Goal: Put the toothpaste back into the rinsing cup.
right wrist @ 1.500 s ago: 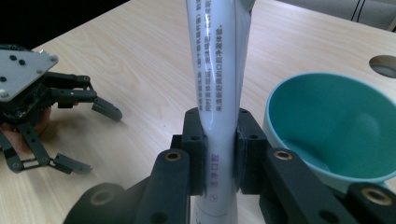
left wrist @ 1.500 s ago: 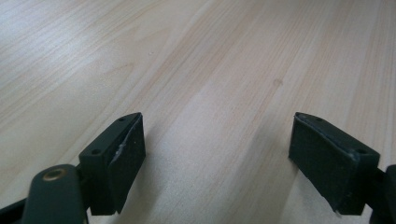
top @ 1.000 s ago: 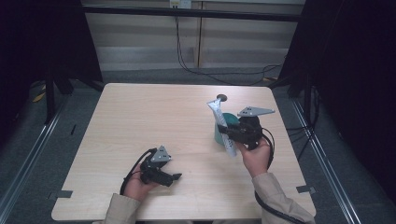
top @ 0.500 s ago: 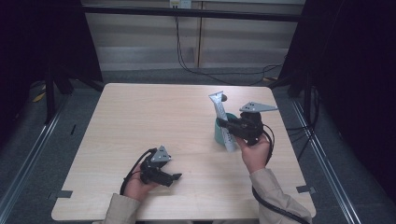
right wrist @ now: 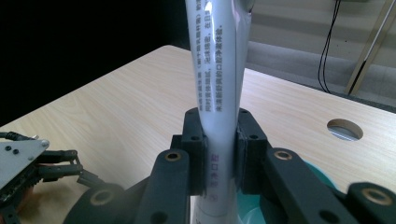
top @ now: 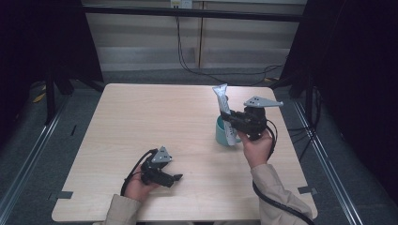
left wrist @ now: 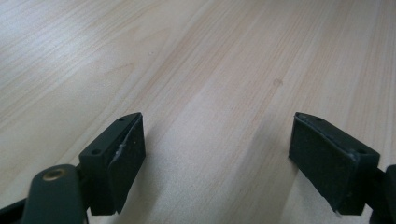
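Overhead forward-down; claw cameras close — shared table.

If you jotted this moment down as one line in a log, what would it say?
right tongs: shut on white tube, upright above teal cup | left tongs: open, low over table, holding nothing

White tube upright, in teal cup

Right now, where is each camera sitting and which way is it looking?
High view: above the person's side, looking forward and down on the table; both forearms and hands show.
Left gripper view: rides the left tool, facing bare tabletop between its open jaws.
Right gripper view: rides the right tool, looking along jaws shut on the white tube above the teal cup.
Shared: high and right gripper views both show tube, cup and left tool.
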A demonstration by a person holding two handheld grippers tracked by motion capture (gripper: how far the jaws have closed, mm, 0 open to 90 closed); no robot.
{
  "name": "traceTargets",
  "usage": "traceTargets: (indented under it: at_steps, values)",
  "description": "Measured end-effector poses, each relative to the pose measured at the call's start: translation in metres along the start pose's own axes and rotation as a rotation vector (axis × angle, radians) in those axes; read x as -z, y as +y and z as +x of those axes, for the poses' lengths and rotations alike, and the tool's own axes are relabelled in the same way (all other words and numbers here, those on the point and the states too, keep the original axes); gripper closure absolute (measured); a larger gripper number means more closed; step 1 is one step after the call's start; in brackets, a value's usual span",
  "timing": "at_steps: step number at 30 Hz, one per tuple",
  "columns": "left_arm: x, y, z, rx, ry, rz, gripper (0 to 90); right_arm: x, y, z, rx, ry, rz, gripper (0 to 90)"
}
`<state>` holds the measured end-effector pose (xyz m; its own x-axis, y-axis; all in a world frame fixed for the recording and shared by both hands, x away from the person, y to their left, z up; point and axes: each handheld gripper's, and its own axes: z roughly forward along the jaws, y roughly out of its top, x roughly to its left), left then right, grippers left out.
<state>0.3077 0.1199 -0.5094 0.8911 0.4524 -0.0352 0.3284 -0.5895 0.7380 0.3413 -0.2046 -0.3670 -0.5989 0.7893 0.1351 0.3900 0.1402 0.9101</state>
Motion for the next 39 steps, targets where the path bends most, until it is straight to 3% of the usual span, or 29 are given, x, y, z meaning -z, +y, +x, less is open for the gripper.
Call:
traceTargets:
  at_steps: [16,39]
  values:
    - [0.0,0.0,0.0,0.0,0.001,0.002,18.3,-0.005,0.013,-0.008,-0.006,-0.017,-0.07,77.0]
    - [0.0,0.0,0.0,0.0,0.001,0.002,18.3,-0.013,0.019,-0.02,-0.002,-0.062,-0.113,76.9]
